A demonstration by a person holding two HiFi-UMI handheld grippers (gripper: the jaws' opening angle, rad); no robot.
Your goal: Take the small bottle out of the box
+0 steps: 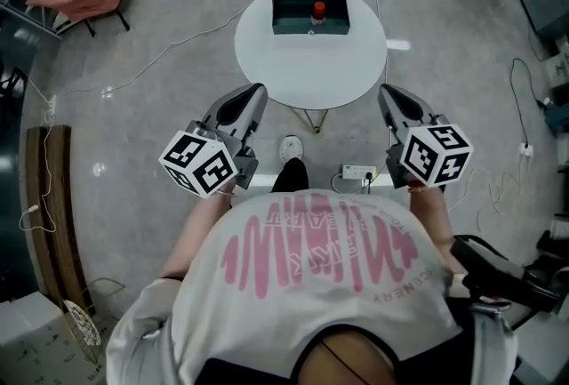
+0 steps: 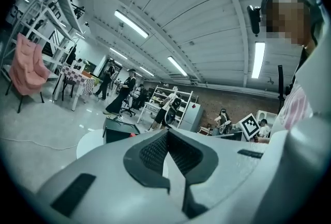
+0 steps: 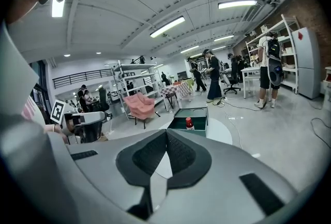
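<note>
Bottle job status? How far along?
Done: nothing yet. The bottle stands inside the box on the table.
In hand: nothing. The left gripper and right gripper are both shut and empty, short of the table's near edge.
Left: reach the box, open a gripper, grip the bottle and lift it out.

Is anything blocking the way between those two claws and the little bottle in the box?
Nothing visible does. The left gripper and right gripper are short of the round table, bare on its near side. The small bottle stands in the open box, behind only its front wall.
</note>
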